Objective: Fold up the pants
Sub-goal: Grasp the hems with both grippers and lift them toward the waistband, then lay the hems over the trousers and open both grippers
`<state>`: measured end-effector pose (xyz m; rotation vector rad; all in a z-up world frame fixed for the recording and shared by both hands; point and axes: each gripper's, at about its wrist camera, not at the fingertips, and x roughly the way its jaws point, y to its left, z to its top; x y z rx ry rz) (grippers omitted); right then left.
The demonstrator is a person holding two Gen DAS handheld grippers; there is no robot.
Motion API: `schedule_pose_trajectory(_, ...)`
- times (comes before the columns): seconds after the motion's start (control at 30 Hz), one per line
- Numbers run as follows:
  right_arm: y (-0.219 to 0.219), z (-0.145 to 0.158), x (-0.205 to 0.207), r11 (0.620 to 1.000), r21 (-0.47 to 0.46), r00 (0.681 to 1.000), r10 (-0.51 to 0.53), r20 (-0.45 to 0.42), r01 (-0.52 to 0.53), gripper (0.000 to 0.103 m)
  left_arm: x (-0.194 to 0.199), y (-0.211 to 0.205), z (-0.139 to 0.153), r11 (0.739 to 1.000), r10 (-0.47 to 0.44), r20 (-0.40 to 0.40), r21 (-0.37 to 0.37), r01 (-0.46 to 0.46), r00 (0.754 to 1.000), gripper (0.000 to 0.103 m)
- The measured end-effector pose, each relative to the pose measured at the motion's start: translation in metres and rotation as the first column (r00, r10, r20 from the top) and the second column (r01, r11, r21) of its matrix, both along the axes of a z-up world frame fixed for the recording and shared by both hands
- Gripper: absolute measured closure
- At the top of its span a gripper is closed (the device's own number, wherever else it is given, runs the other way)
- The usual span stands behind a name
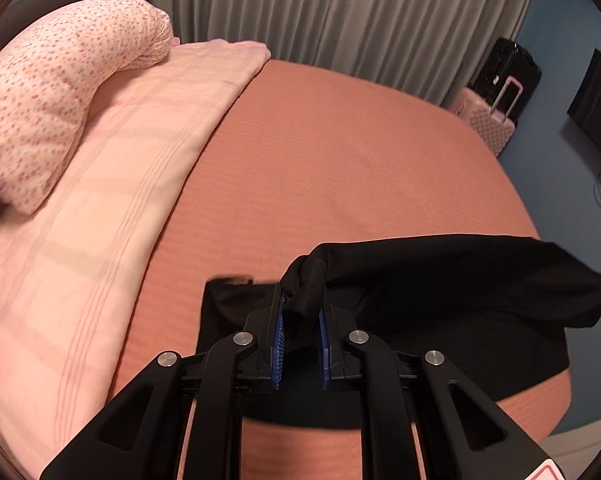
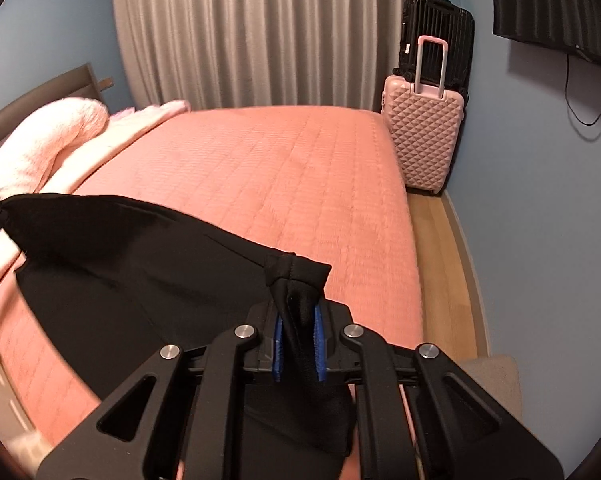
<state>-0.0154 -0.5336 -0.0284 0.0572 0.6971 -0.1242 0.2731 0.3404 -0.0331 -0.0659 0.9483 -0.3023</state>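
Soft black fabric pants (image 1: pixel 440 276), limp and light by the look, draping and sagging between grips; best pinched at bunched hem corners. Lifted taut above salmon quilted bedspread (image 2: pixel 284 176), lower part trailing on it. Left gripper (image 1: pixel 302 338) and right gripper (image 2: pixel 298 346) both clamped narrow on bunched corners.

black matt woven cloth pants (image 2: pixel 112 264) | salmon quilted matt cloth bedspread (image 2: pixel 268 168) | left gripper (image 1: pixel 302 340) and right gripper (image 2: pixel 298 340): matt black plastic, ribbed blue pads, brushed metal pins | pink diamond-embossed hard plastic suitcase (image 2: pixel 422 140) | glossy black ribbed suitcase (image 2: pixel 440 20) | grey pleated cloth curtain (image 2: pixel 260 32)
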Motion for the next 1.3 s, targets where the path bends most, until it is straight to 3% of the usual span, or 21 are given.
schedule_pose_trajectory(0.3, 0.029, -0.100, -0.063, 0.999, 0.021, 0.968, 0.030, -0.248, -0.026, 0.092, -0.059, 0.021, -0.096, 0.990, 0.025, -0.124, 0.143, -0.007, 0.992, 0.087)
schedule_pose_trajectory(0.4, 0.030, -0.115, -0.068, 1.000, 0.007, 0.959, 0.008, -0.282, -0.006, 0.092, -0.073, 0.029, -0.124, 0.984, 0.065, -0.151, 0.172, -0.038, 0.986, 0.087)
schedule_pose_trajectory(0.53, 0.021, -0.076, -0.050, 0.999, -0.036, 0.982, -0.033, -0.188, 0.027, 0.092, -0.067, 0.044, -0.126, 0.986, 0.137, -0.159, 0.118, -0.119, 0.978, 0.087)
schedule_pose_trajectory(0.63, 0.034, -0.007, -0.035, 0.994, -0.110, 1.000, 0.016, -0.018, -0.018, 0.092, -0.054, 0.037, -0.099, 0.986, 0.116, -0.095, 0.129, -0.104, 0.989, 0.087)
schedule_pose_trajectory(0.7, 0.048, 0.032, -0.035, 0.983, -0.180, 0.995, 0.047, 0.092, -0.030, 0.092, -0.047, 0.032, -0.079, 0.985, 0.088, -0.046, 0.153, -0.080, 0.995, 0.087)
schedule_pose_trajectory(0.77, 0.058, 0.040, -0.038, 0.970, -0.241, 0.992, 0.070, 0.106, -0.043, 0.091, -0.043, 0.033, -0.068, 0.982, 0.074, -0.015, 0.174, -0.071, 0.997, 0.087)
schedule_pose_trajectory(0.83, 0.055, 0.015, -0.044, 0.969, -0.244, 0.997, 0.051, 0.049, -0.038, 0.089, -0.042, 0.042, -0.074, 0.980, 0.073, -0.018, 0.186, -0.068, 0.997, 0.086)
schedule_pose_trajectory(0.9, 0.036, -0.041, -0.051, 0.980, -0.199, 0.996, -0.033, -0.079, 0.017, 0.078, -0.044, 0.052, -0.101, 0.971, 0.085, -0.056, 0.229, -0.070, 0.995, 0.086)
schedule_pose_trajectory(0.93, 0.030, -0.073, -0.056, 0.978, -0.202, 0.984, -0.088, -0.157, 0.056, 0.064, -0.046, 0.055, -0.115, 0.967, 0.097, -0.074, 0.245, -0.076, 0.993, 0.085)
schedule_pose_trajectory(0.97, 0.023, -0.104, -0.061, 0.973, -0.215, 0.959, -0.141, -0.247, 0.088, 0.059, -0.049, 0.060, -0.132, 0.962, 0.114, -0.110, 0.261, -0.082, 0.987, 0.086)
schedule_pose_trajectory(1.0, 0.017, -0.142, -0.072, 0.967, -0.230, 0.913, -0.190, -0.361, 0.110, 0.060, -0.054, 0.067, -0.155, 0.948, 0.151, -0.149, 0.303, -0.101, 0.977, 0.086)
schedule_pose_trajectory(1.07, 0.019, -0.172, -0.099, 0.968, -0.214, 0.879, -0.216, -0.425, 0.134, 0.060, -0.068, 0.083, -0.182, 0.926, 0.209, -0.199, 0.354, -0.129, 0.957, 0.086)
schedule_pose_trajectory(1.13, 0.026, -0.163, -0.113, 0.962, -0.205, 0.891, -0.248, -0.381, 0.181, 0.060, -0.085, 0.110, -0.187, 0.909, 0.300, -0.208, 0.358, -0.213, 0.931, 0.086)
schedule_pose_trajectory(1.2, 0.042, -0.130, -0.118, 0.952, -0.213, 0.922, -0.273, -0.275, 0.218, 0.059, -0.103, 0.131, -0.171, 0.891, 0.381, -0.160, 0.327, -0.315, 0.911, 0.087)
schedule_pose_trajectory(1.3, 0.080, -0.075, -0.094, 0.957, -0.200, 0.967, -0.234, -0.096, 0.211, 0.057, -0.116, 0.105, -0.129, 0.876, 0.344, -0.025, 0.368, -0.312, 0.938, 0.088)
